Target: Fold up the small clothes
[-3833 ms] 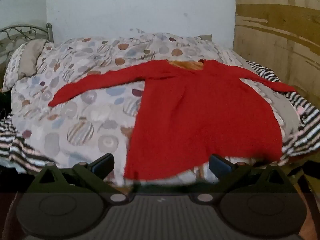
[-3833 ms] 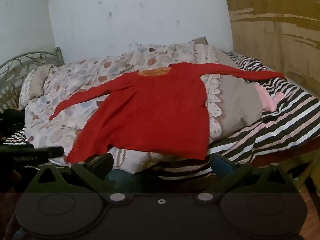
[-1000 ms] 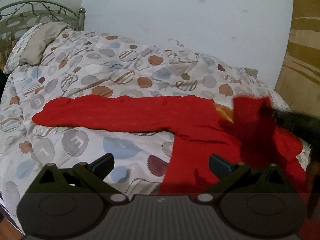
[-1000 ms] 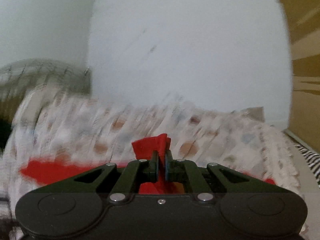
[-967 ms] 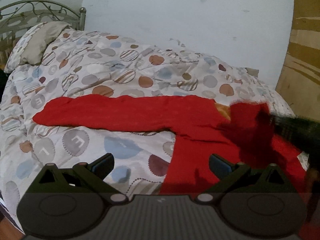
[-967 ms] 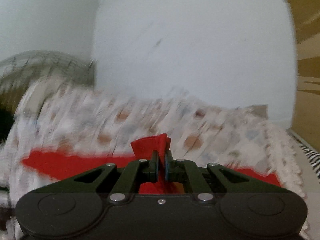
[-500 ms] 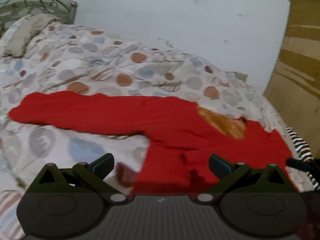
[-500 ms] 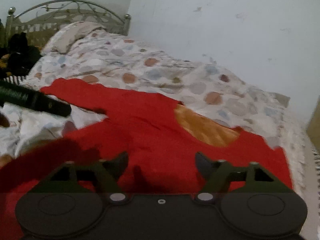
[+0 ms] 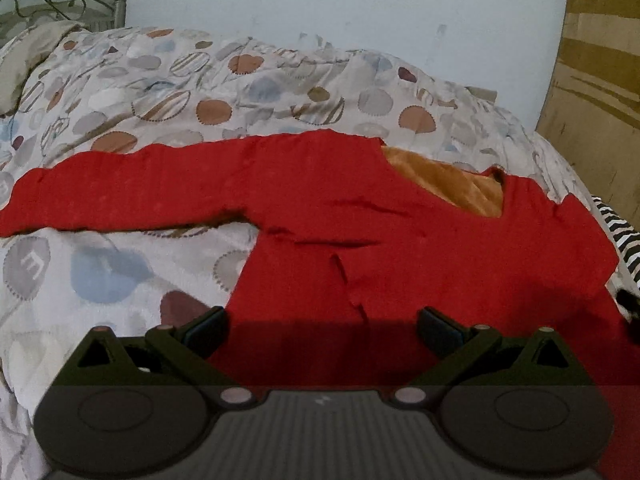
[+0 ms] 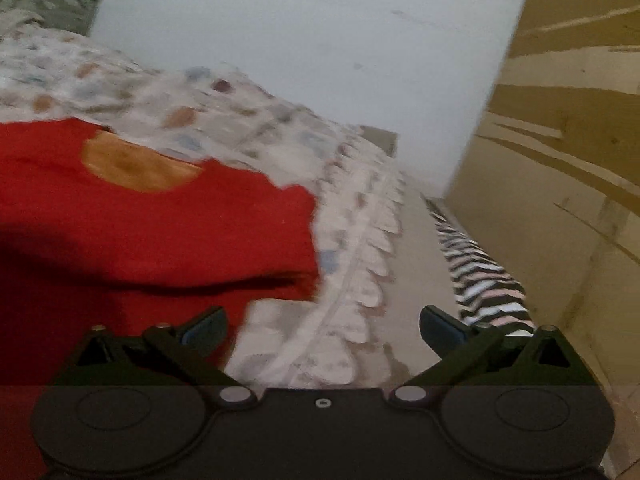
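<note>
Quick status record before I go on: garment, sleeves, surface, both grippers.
garment: red sweater lying flat, orange lining showing at the neck
left sleeve: stretched out straight to the side
right sleeve: folded in over the body
surface: spotted quilt on a bed
left gripper: open, empty, over the sweater
right gripper: open, empty, beside the sweater's right edge

Both tools: same matte black body, blue finger pads.
Left tool (image 9: 320,326): ribbed centre plate, two silver screws, round side discs, triangular cut-outs in linkages. Right tool (image 10: 322,326): smooth centre plate, small centre screw, same discs.
</note>
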The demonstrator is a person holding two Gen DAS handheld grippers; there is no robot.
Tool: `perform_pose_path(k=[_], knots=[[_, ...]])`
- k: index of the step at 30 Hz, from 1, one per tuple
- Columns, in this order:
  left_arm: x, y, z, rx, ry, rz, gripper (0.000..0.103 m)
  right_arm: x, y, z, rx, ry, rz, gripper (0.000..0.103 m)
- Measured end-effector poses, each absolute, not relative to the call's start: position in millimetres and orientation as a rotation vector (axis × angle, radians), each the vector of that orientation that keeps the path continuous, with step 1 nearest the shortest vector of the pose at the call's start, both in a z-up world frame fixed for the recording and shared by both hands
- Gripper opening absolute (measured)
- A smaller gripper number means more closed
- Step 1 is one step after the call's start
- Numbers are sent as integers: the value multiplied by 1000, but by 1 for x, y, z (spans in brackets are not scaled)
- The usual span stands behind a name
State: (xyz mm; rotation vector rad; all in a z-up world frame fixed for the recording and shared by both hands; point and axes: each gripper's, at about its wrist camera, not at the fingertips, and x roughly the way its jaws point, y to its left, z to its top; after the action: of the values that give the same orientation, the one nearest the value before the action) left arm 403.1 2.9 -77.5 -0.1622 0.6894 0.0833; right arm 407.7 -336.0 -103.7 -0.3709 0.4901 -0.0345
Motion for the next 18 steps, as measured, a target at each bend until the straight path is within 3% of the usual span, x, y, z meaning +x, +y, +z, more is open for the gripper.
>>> perform_pose_path(k=[8, 13, 18], knots=[[402, 1, -77, -146, 688, 87, 103, 449, -323, -125, -597, 383, -74, 102], [404, -5, -76, -124, 684, 77, 103, 444, -326, -116, -572, 302, -122, 100], [407, -9, -81, -101, 695, 63, 102, 455, -355, -121, -437, 436, -219, 101]])
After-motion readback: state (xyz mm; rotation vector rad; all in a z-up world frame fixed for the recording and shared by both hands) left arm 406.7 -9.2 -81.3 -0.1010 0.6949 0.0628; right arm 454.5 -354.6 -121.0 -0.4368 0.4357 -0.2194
